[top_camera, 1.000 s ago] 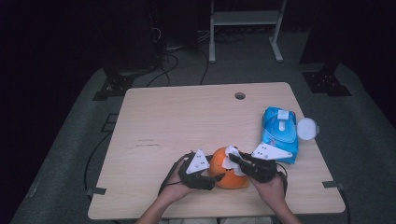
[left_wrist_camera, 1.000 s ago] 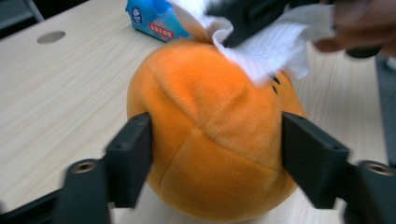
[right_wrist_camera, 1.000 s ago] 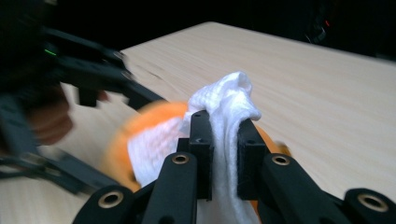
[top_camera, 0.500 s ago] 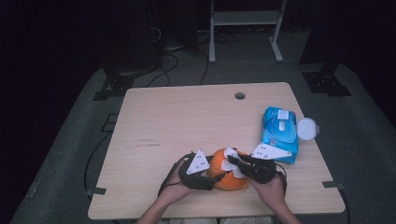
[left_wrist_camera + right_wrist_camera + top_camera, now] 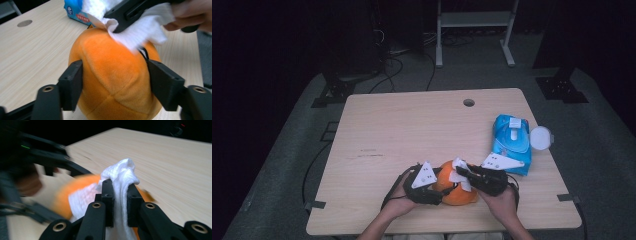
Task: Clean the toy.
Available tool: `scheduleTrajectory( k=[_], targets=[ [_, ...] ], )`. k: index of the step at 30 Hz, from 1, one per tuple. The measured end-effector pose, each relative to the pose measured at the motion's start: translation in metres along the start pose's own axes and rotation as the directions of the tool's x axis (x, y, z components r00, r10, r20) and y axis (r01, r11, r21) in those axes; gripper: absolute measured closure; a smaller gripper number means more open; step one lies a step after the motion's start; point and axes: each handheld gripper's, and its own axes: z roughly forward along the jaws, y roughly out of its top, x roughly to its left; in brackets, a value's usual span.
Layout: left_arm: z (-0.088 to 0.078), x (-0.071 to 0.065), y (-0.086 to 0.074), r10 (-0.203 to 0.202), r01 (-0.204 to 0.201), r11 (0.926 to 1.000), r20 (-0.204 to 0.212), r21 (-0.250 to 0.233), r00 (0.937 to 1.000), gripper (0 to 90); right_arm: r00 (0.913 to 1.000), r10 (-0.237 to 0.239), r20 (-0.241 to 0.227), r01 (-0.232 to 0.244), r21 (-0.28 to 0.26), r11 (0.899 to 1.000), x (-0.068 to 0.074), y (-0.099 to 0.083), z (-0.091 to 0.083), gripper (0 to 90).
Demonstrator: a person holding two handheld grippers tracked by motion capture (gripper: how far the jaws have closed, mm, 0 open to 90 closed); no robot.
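Left gripper view shows wiping underway: left gripper (image 5: 113, 82) jaws, just closing, squeeze the orange plush (image 5: 112, 75) while right gripper (image 5: 117, 202) pinches the white wipe (image 5: 120, 177) against its top, most surface apparently left.

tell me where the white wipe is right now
The white wipe is pinched in the right gripper and pressed on top of the orange plush toy, near the table's front edge in the high view.
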Motion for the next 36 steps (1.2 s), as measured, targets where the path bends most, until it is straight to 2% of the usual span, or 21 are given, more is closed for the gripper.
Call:
scheduleTrajectory(
  k=[1,3,5,7,9,11,12,15,17,18,19,21,22,23,26,27,28,29,30,34,36],
  targets=[
    [0.000,0.003,0.001,-0.042,0.042,0.9991,0.007,-0.010,0.9991,25.7,0.9997,0.020,0.012,-0.020,0.006,1.000,-0.006,-0.003,-0.001,79.9],
    [0.001,0.008,0.003,-0.131,0.132,0.9911,0.018,-0.021,0.9912,18.5,0.9981,0.060,0.012,-0.060,0.007,0.998,-0.011,-0.008,-0.002,80.0],
    [0.004,0.007,0.002,-0.138,0.139,0.9902,0.022,-0.015,0.9902,18.8,0.9987,0.051,0.002,-0.051,0.009,0.999,-0.007,-0.007,-0.004,80.1],
    [0.003,0.004,0.002,-0.092,0.092,0.9958,0.015,-0.006,0.9957,26.3,0.9992,0.030,-0.027,-0.030,0.002,1.000,0.001,-0.003,-0.003,80.1],
    [0.003,-0.003,0.003,-0.006,0.006,0.9999,-0.001,0.009,1.0000,31.4,0.9977,0.018,-0.065,-0.019,-0.008,1.000,0.010,0.000,-0.001,80.1],
    [0.003,-0.010,0.004,0.079,-0.079,0.9966,-0.006,0.022,0.9968,33.9,0.9955,-0.003,-0.094,0.001,-0.015,1.000,0.016,0.004,0.002,80.1],
    [0.002,-0.013,0.004,0.105,-0.105,0.9942,-0.006,0.024,0.9945,34.6,0.9950,-0.018,-0.098,0.016,-0.018,1.000,0.017,0.006,0.003,80.1],
    [0.002,-0.013,0.003,0.116,-0.116,0.9930,-0.003,0.021,0.9932,35.0,0.9970,-0.029,-0.072,0.028,-0.018,0.999,0.013,0.008,0.002,80.0],
    [0.002,-0.010,0.003,0.083,-0.083,0.9964,0.001,0.014,0.9965,32.1,0.9993,-0.008,-0.035,0.008,-0.010,1.000,0.002,0.005,0.000,80.0],
    [0.002,-0.006,0.004,0.024,-0.024,0.9997,0.011,-0.002,0.9996,27.1,0.9997,0.007,-0.022,-0.008,-0.005,1.000,-0.003,0.002,0.000,80.0],
    [0.002,-0.002,0.005,-0.054,0.055,0.9982,0.031,-0.024,0.9980,21.1,0.9996,0.026,-0.014,-0.026,0.000,1.000,-0.007,-0.002,0.000,80.1],
    [0.003,0.001,0.006,-0.107,0.109,0.9935,0.046,-0.034,0.9931,18.8,0.9992,0.037,-0.017,-0.037,0.001,0.999,-0.007,-0.006,-0.002,80.2],
    [0.003,0.000,0.006,-0.112,0.114,0.9931,0.050,-0.029,0.9925,19.0,0.9991,0.035,-0.026,-0.035,0.003,0.999,-0.005,-0.005,-0.002,80.2],
    [0.004,-0.001,0.006,-0.107,0.108,0.9938,0.044,-0.025,0.9933,21.3,0.9987,0.032,-0.040,-0.032,-0.002,0.999,-0.002,-0.003,-0.002,80.2],
    [0.004,-0.009,0.007,-0.002,0.003,0.9999,0.025,-0.010,0.9997,30.5,0.9957,0.012,-0.092,-0.013,-0.018,1.000,0.010,0.003,-0.001,80.2],
    [0.004,-0.014,0.008,0.053,-0.053,0.9986,0.022,0.001,0.9983,32.1,0.9947,0.008,-0.103,-0.010,-0.019,1.000,0.012,0.005,0.000,80.2],
    [0.004,-0.017,0.008,0.088,-0.088,0.9961,0.020,0.010,0.9960,33.4,0.9932,-0.004,-0.117,0.002,-0.021,1.000,0.015,0.007,0.001,80.2],
    [0.004,-0.019,0.008,0.117,-0.117,0.9930,0.012,0.017,0.9931,33.7,0.9928,-0.013,-0.119,0.011,-0.020,1.000,0.016,0.008,0.002,80.2],
    [0.004,-0.019,0.007,0.122,-0.123,0.9923,0.010,0.018,0.9924,33.7,0.9936,-0.022,-0.111,0.021,-0.016,1.000,0.016,0.009,0.002,80.2],
    [0.003,-0.012,0.005,0.057,-0.057,0.9983,0.019,0.011,0.9982,29.4,0.9996,0.007,-0.027,-0.008,-0.002,1.000,-0.003,0.003,-0.001,80.2],
    [0.002,-0.005,0.007,-0.028,0.028,0.9996,0.037,-0.005,0.9989,22.3,0.9990,0.042,-0.014,-0.042,0.001,0.999,-0.010,-0.003,-0.003,80.2]
  ],
)
